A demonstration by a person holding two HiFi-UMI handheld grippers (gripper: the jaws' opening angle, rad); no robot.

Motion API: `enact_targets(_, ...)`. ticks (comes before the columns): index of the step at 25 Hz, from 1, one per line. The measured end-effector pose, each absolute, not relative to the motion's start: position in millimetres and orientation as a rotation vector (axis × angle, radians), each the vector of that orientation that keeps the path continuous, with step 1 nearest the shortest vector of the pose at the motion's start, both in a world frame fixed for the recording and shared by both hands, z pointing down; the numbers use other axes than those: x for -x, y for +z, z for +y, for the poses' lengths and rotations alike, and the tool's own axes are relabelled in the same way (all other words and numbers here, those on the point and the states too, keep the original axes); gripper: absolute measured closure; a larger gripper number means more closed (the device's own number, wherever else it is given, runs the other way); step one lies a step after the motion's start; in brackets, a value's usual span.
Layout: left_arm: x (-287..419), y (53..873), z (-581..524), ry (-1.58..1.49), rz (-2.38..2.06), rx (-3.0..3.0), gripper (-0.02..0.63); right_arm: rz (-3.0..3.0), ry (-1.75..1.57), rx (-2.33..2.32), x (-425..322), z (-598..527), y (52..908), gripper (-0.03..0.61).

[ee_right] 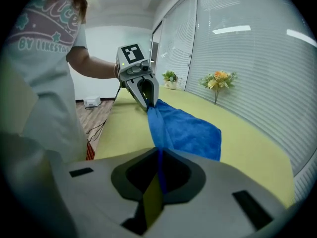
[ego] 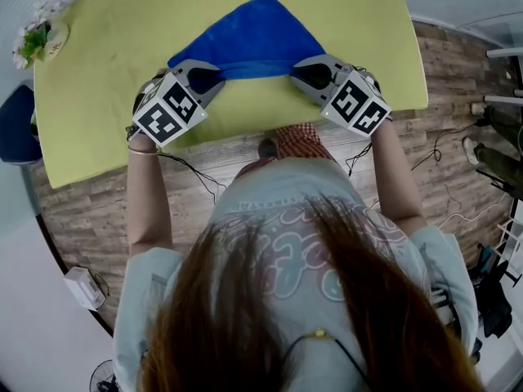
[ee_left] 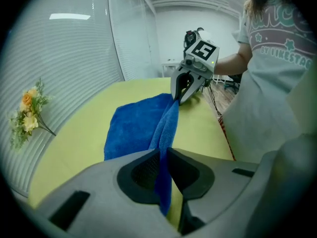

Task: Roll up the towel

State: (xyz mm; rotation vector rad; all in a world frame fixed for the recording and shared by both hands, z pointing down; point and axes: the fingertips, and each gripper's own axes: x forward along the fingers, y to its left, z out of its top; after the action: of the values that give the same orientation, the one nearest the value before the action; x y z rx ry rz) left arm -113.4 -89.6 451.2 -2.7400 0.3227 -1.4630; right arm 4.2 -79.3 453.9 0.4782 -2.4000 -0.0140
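Observation:
A blue towel (ego: 249,39) lies on the yellow-green table (ego: 106,80), its far part spread flat. Its near edge is lifted and pulled taut between my two grippers. My left gripper (ego: 208,78) is shut on the near-left end of that edge; in the left gripper view the cloth (ee_left: 136,125) runs pinched through the closed jaws (ee_left: 163,170) toward the right gripper (ee_left: 184,90). My right gripper (ego: 304,73) is shut on the near-right end. The right gripper view shows the towel (ee_right: 190,130) clamped in its jaws (ee_right: 158,170) and stretching to the left gripper (ee_right: 145,95).
A small bunch of flowers (ego: 34,41) stands at the table's far-left corner. A blue chair (ego: 16,125) is to the left of the table. Cables lie on the wooden floor (ego: 458,153). A glass wall with blinds (ee_right: 247,58) runs along the table's far side.

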Motion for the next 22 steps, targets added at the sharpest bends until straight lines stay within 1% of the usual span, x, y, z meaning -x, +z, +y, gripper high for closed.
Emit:
enact_targets(10,112,458,-104,-1.578,0.294,2.815,0.563,-2.46,0.226,-0.434,-10,-92,449,0.546)
enact_targets(20,111,458,-118,-1.587,0.334,2.749,0.563,-2.443,0.216,-0.454,-9,-102,451,0.545)
enact_targets(22,111,459,-121,-1.579,0.353,2.726,0.554,-2.45,0.218,-0.489,-10,-106,450,0.538)
